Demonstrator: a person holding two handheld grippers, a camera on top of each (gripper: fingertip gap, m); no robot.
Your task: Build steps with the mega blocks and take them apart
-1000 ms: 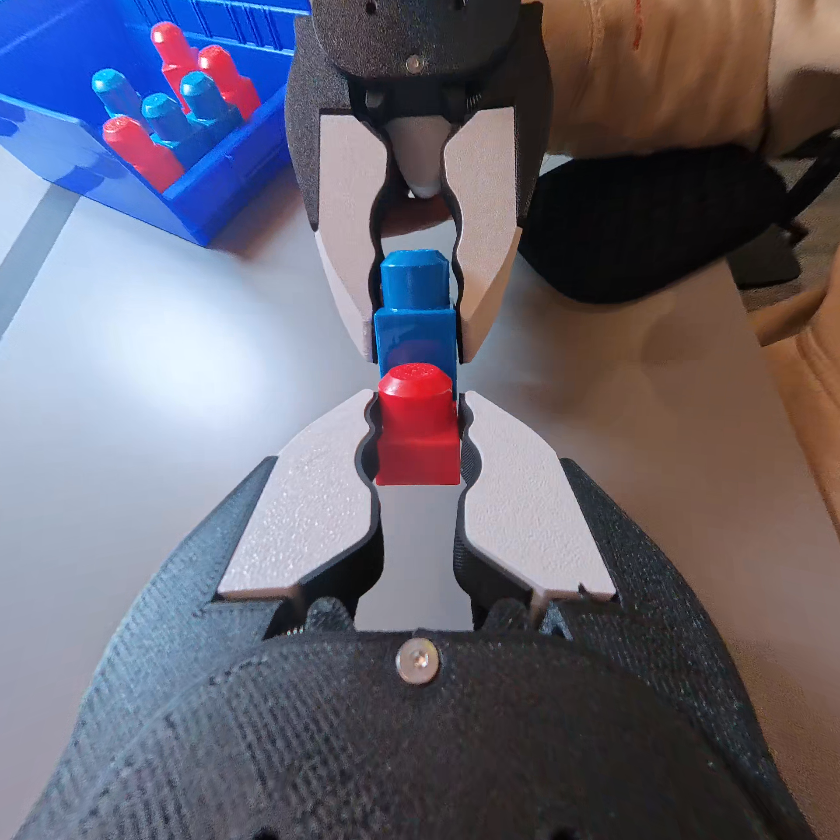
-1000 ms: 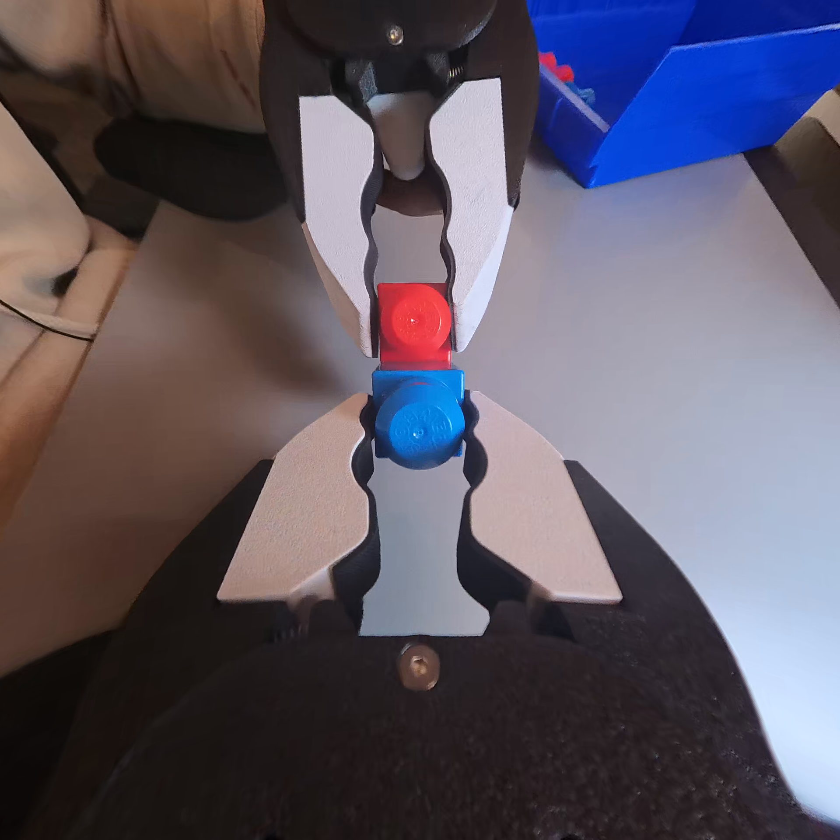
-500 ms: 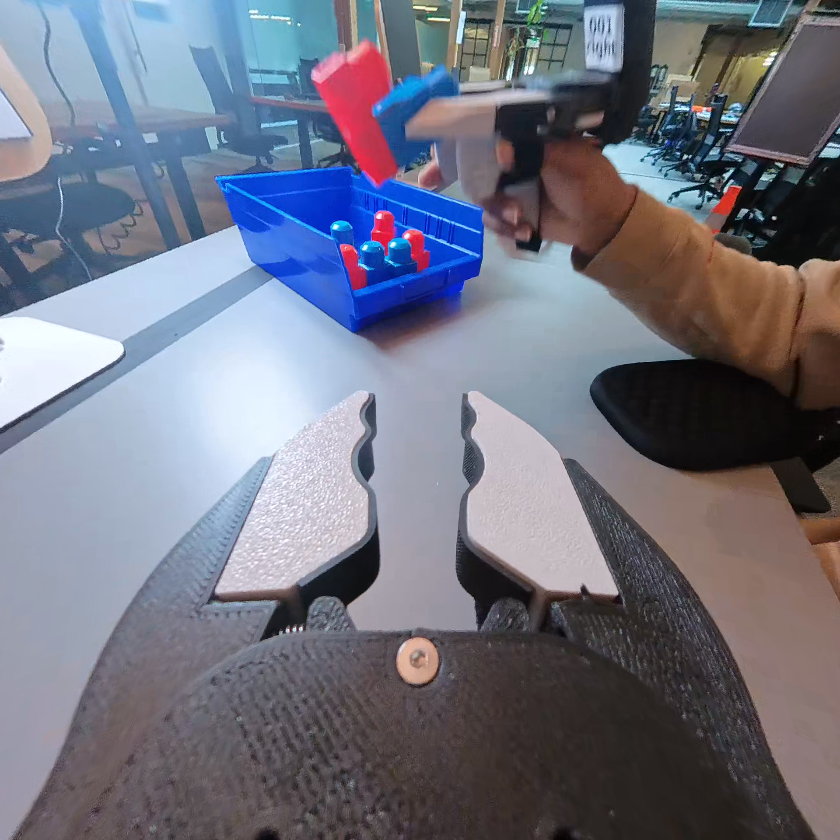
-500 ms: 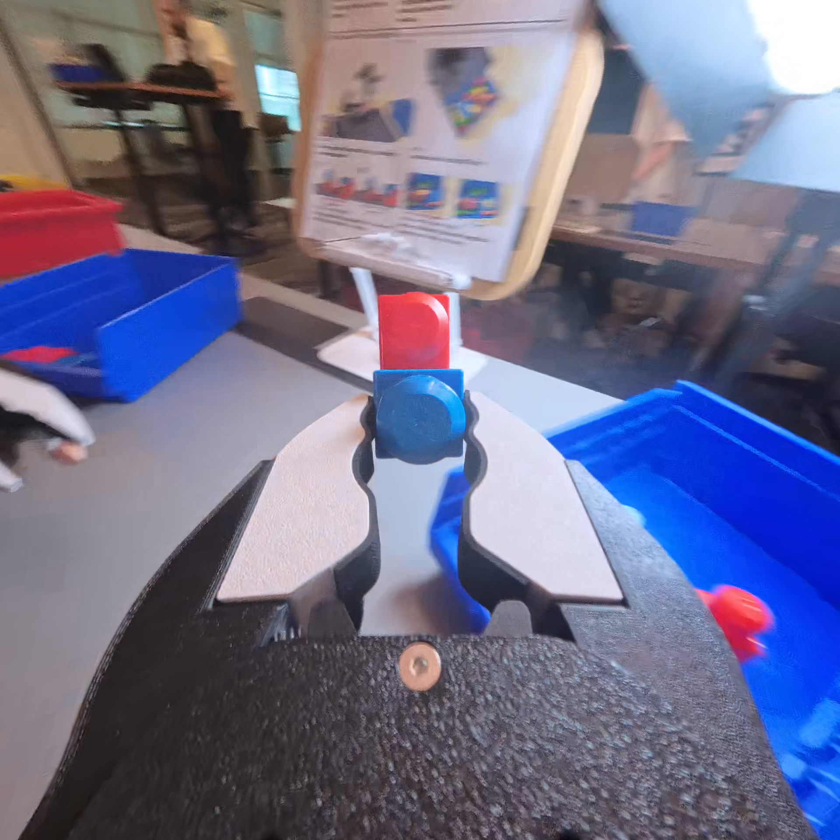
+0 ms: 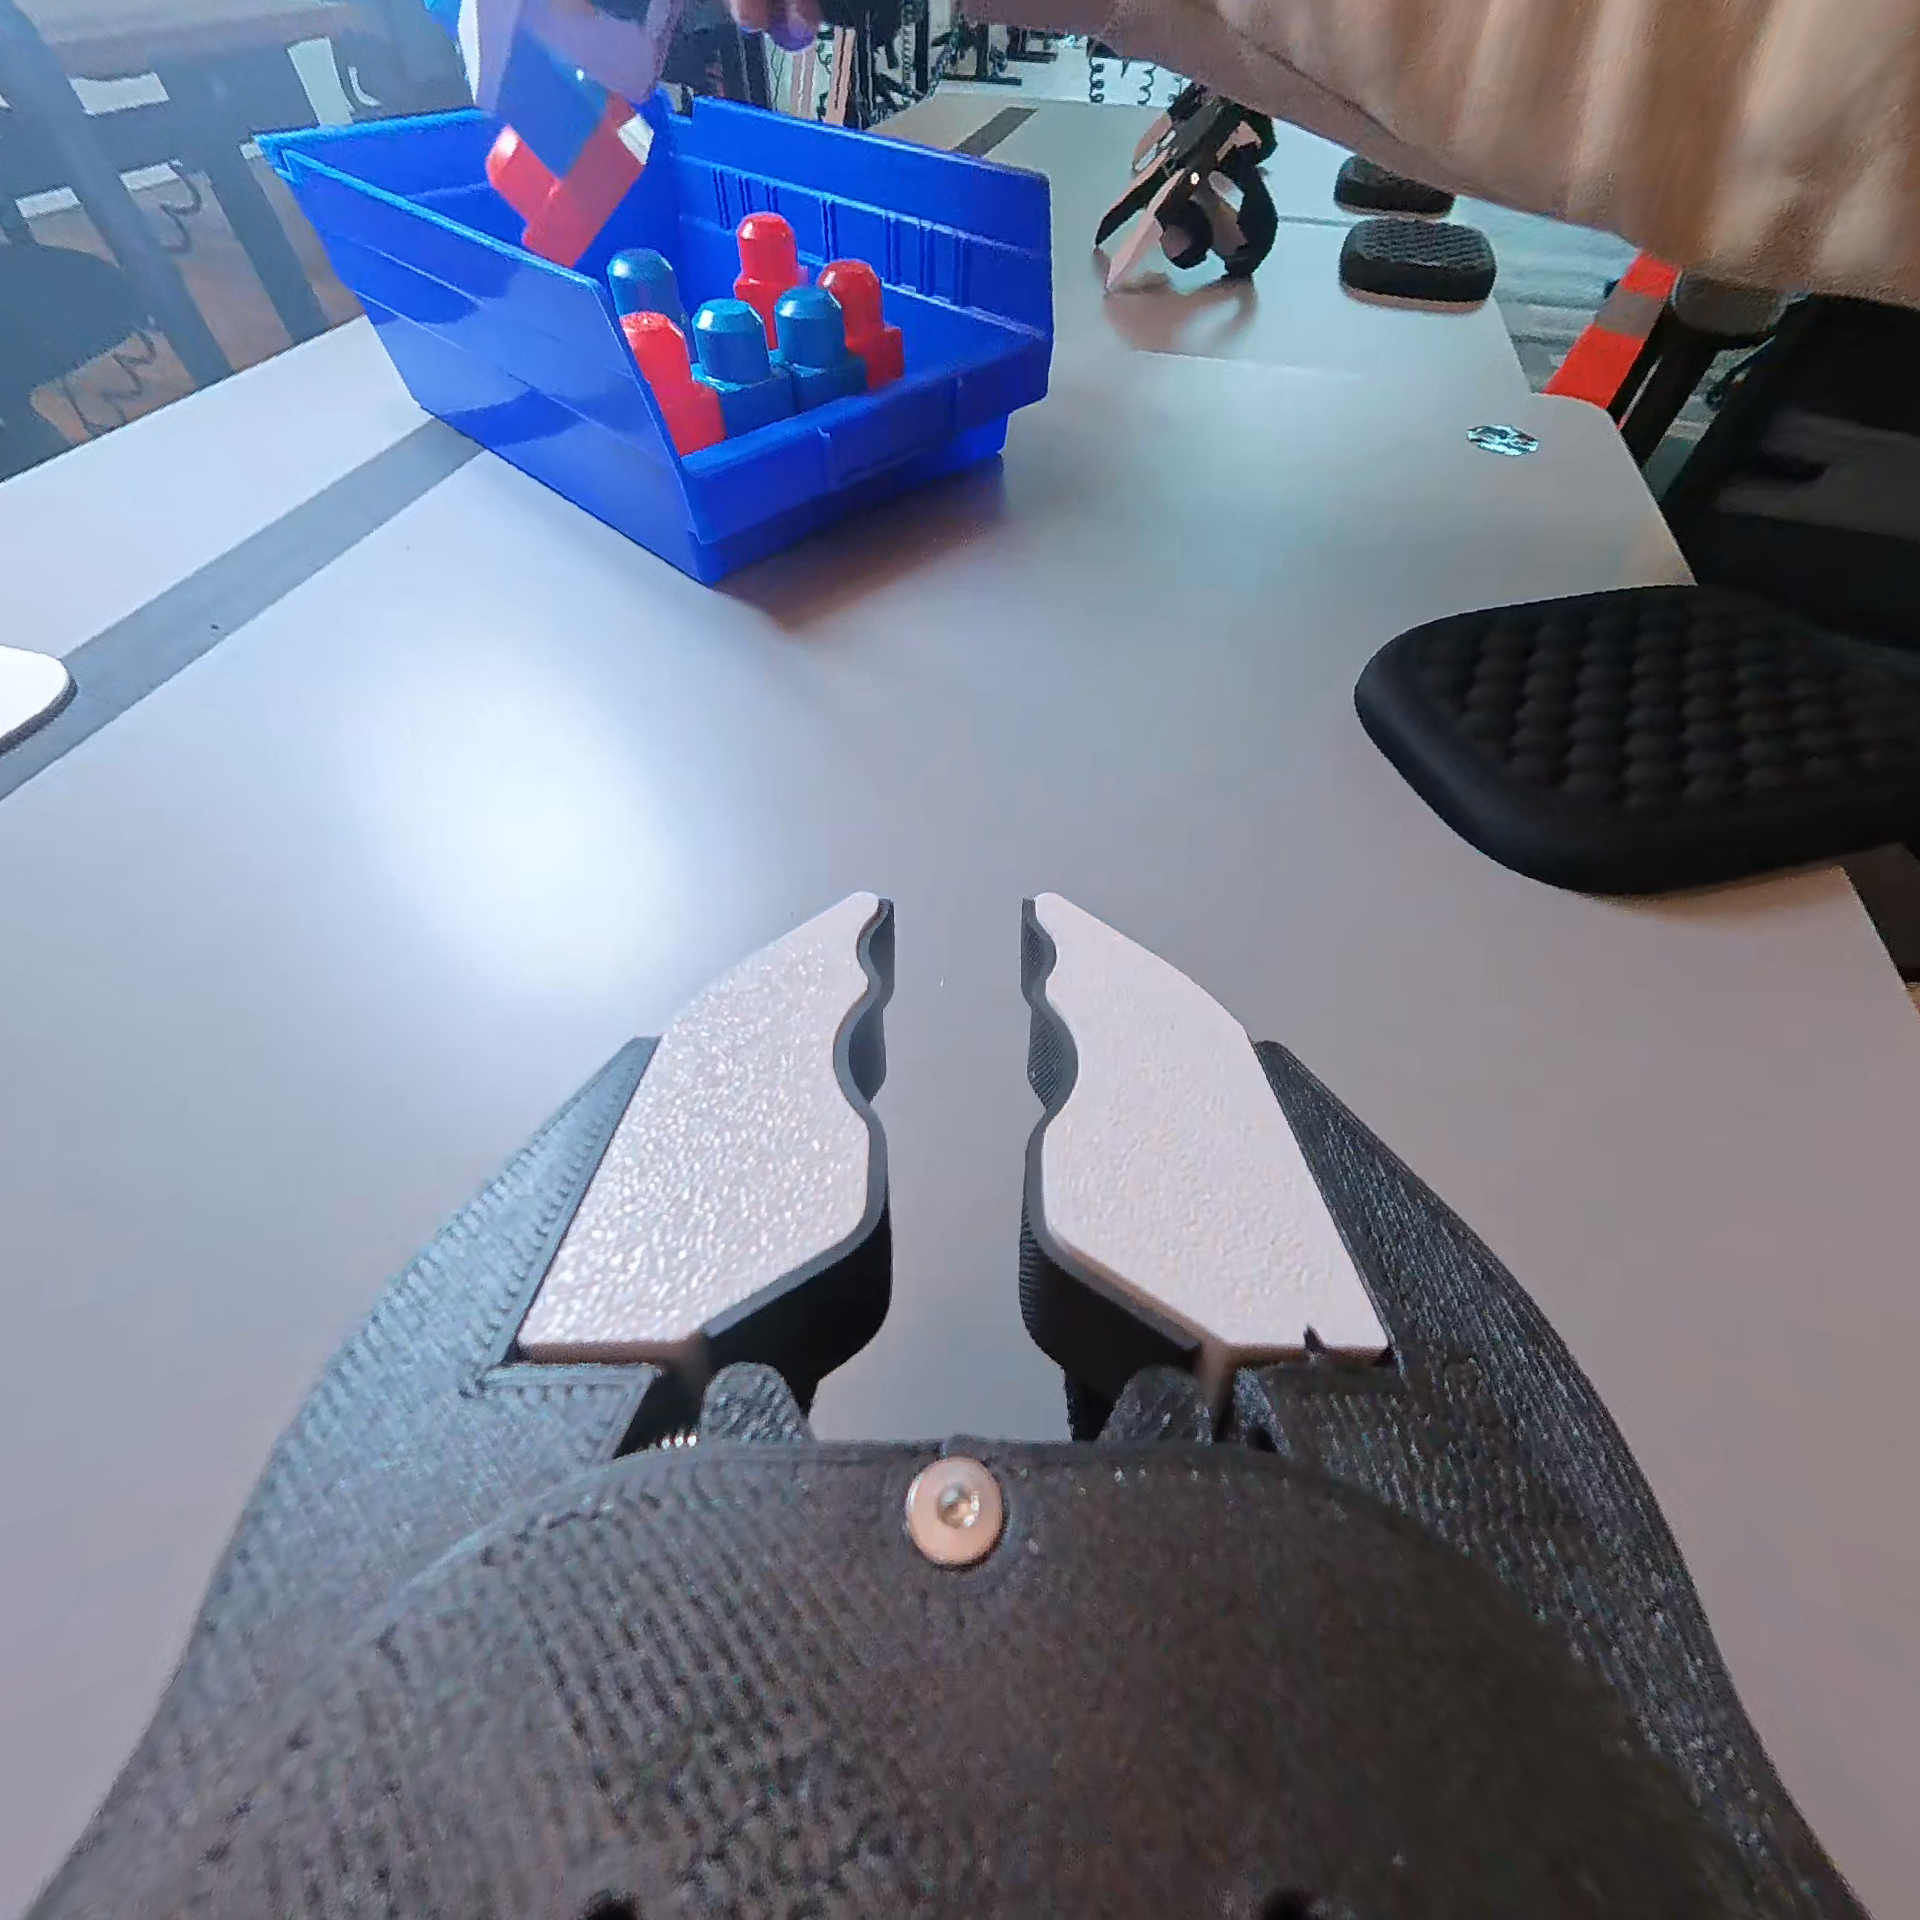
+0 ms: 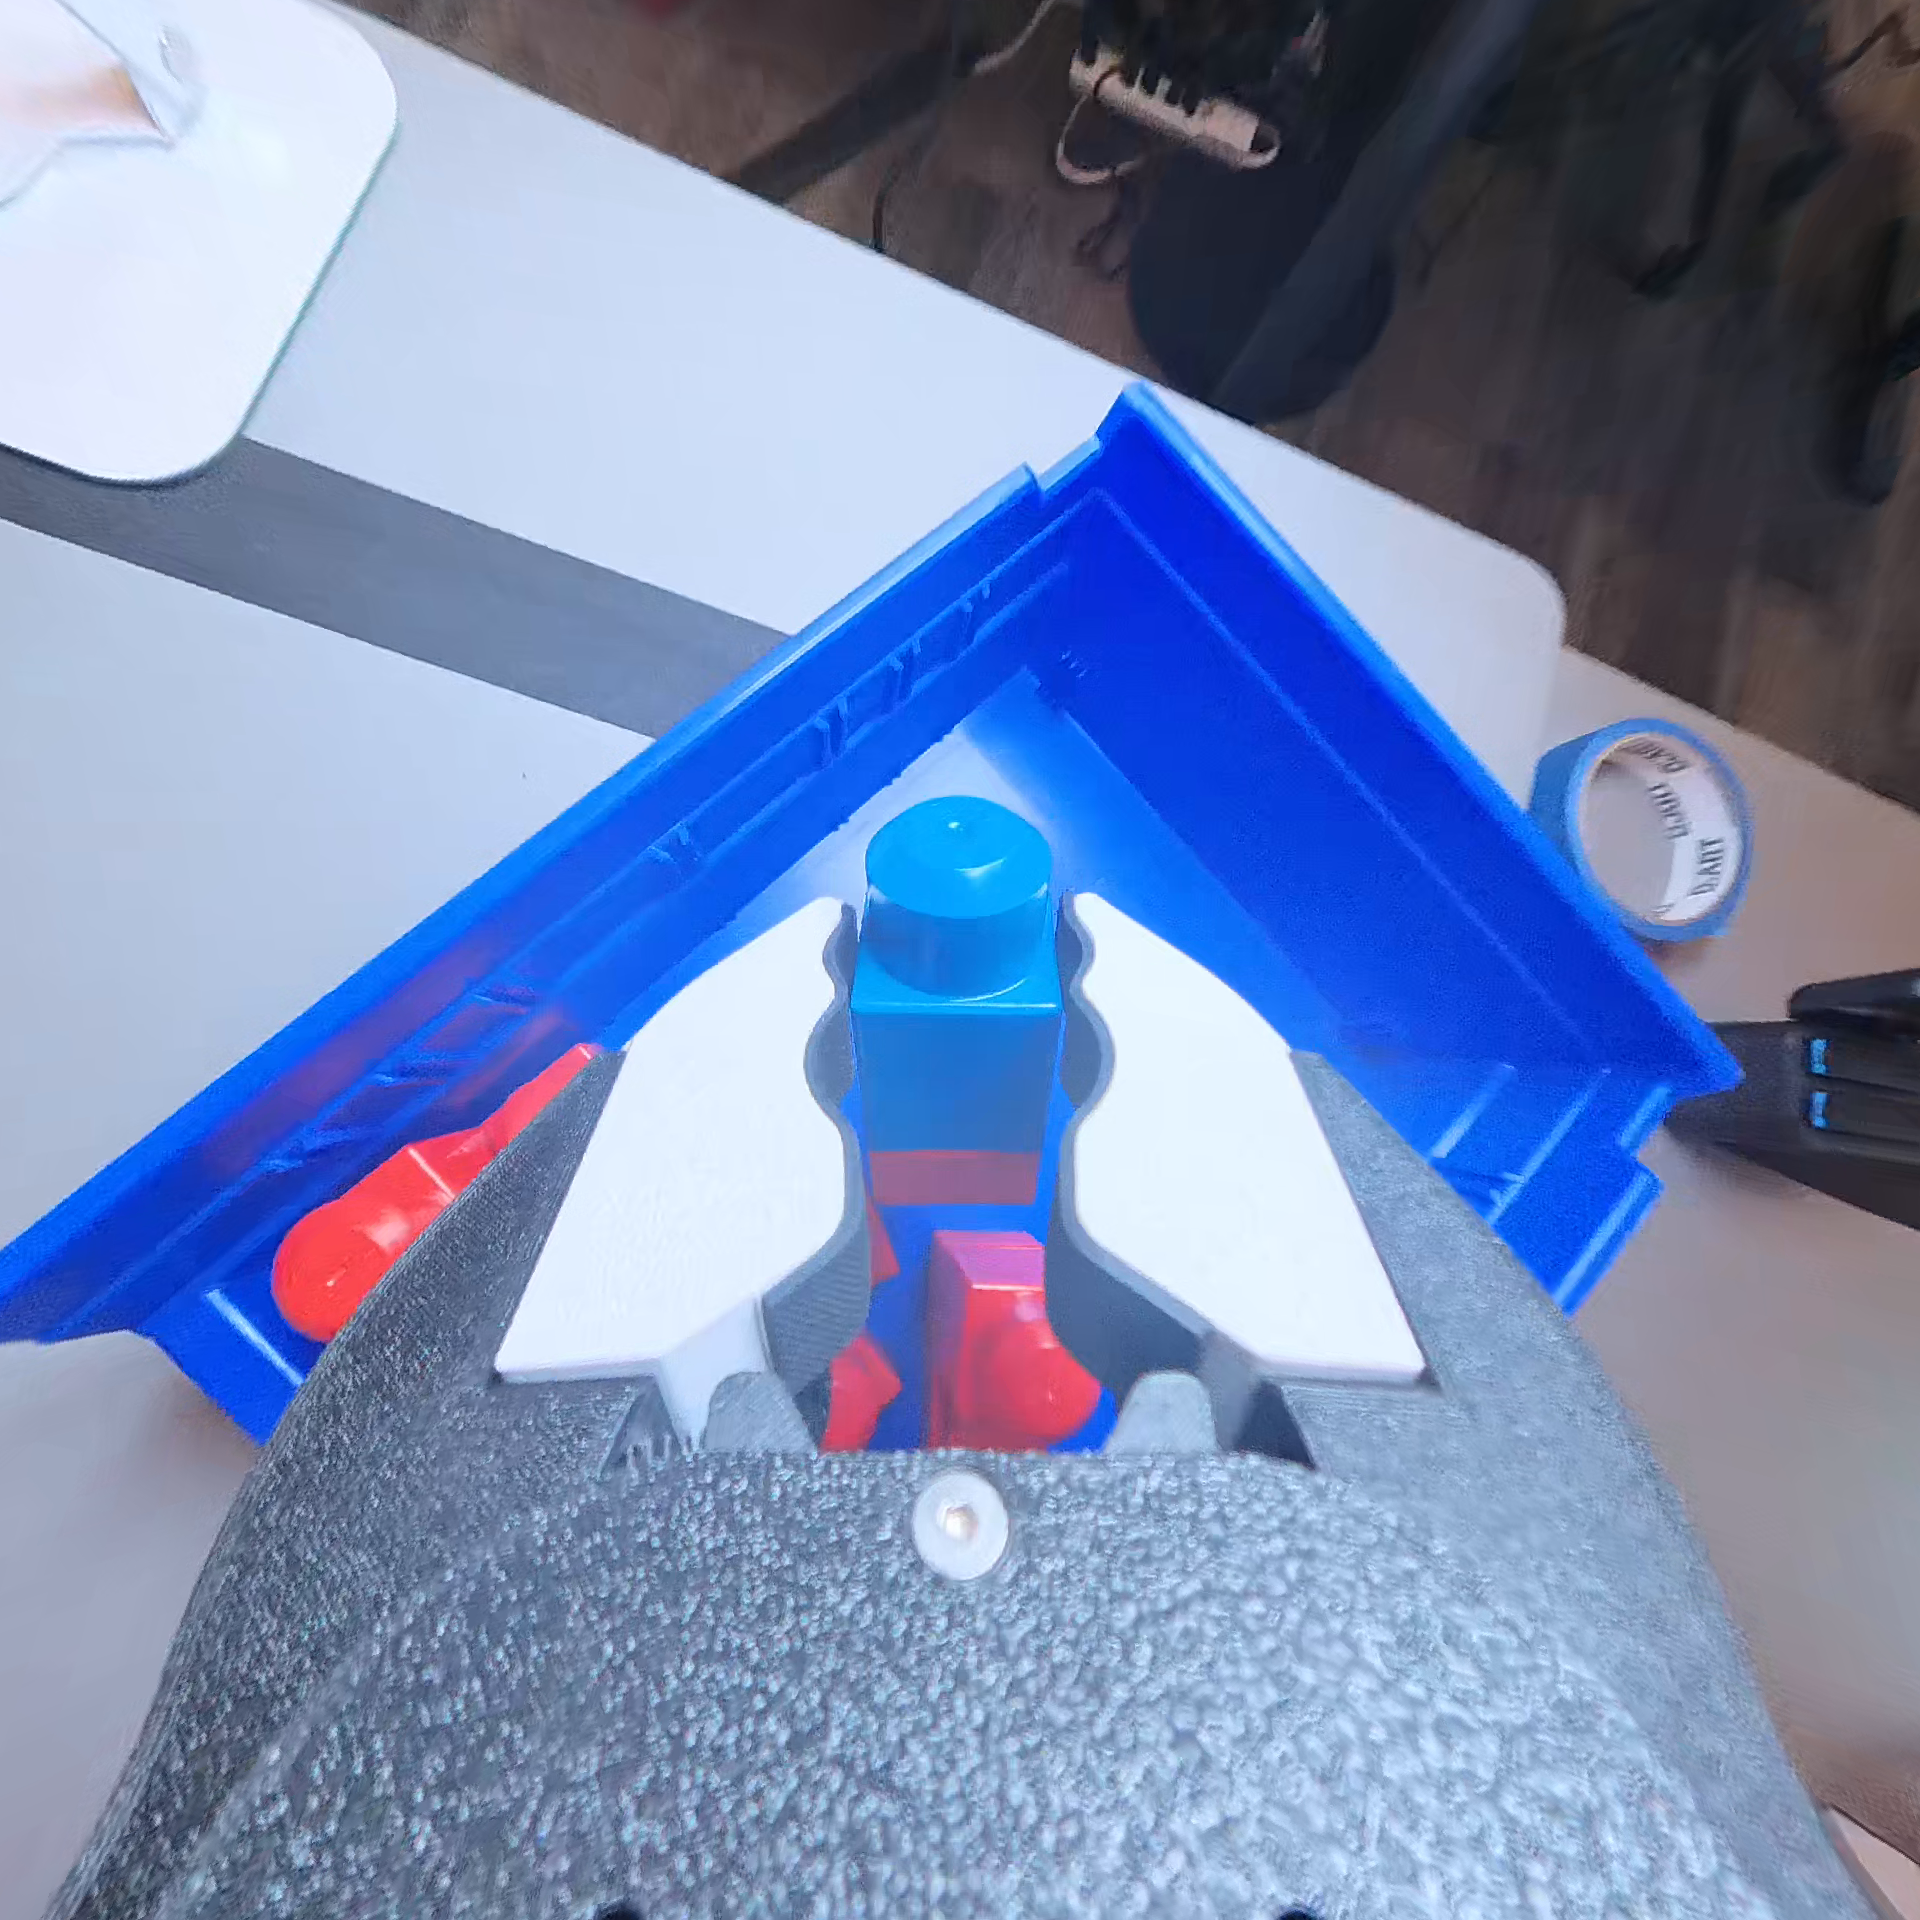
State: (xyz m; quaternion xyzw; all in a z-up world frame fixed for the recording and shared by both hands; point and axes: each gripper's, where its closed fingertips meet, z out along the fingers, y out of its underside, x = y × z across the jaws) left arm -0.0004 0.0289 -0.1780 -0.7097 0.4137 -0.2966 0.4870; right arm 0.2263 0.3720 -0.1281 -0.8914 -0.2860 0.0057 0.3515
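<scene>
My right hand-held gripper point(image 6: 956, 1039) is clenching the glossy blue block point(image 6: 951, 997), red block point(image 6: 987, 1340) half-hidden beneath, over the ribbed blue bin point(image 6: 1299, 727); left hand-held gripper point(image 5: 956, 997) is hovering released over the matte counter point(image 5: 416, 831).

Open office, grey desks point(image 5: 1143, 644) (several), black chairs point(image 5: 1662, 727)
</scene>
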